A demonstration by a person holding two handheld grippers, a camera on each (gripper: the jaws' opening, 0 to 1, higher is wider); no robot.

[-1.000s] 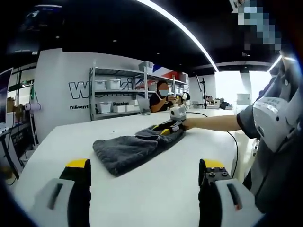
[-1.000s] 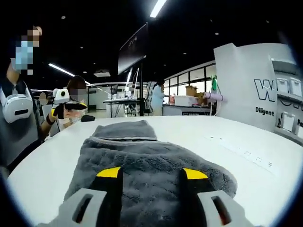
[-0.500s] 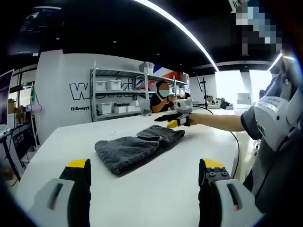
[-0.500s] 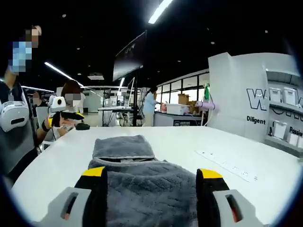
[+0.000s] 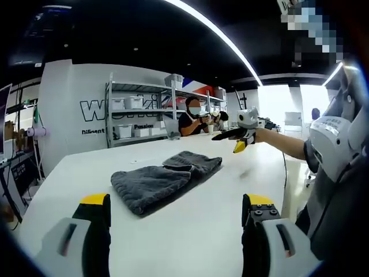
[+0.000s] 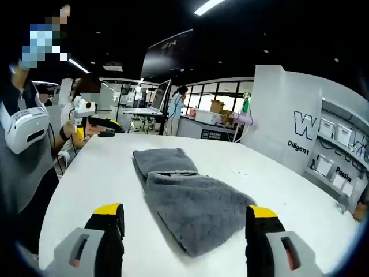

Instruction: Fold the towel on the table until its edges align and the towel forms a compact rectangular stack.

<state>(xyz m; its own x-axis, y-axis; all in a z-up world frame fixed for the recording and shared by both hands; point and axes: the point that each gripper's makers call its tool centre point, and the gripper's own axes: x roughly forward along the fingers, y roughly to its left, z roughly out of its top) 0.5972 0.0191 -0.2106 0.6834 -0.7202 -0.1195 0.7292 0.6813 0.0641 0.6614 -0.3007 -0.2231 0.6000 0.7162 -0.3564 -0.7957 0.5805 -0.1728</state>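
Towel (image 6: 187,199) lies folded mid-table (image 6: 92,179), a narrower flap at twelve o'clock in the right gripper view. Both the left gripper (image 5: 176,210) and right gripper (image 6: 184,222) hang wide open, holding nothing. Best to square that uneven flap against the thick part before stopping.

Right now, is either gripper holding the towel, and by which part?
Nothing is held. The left gripper and right gripper are open and empty; the towel lies free on the table.

white wall (image 5: 69,98), metal shelving (image 5: 141,112), ceiling lights (image 5: 213,32)
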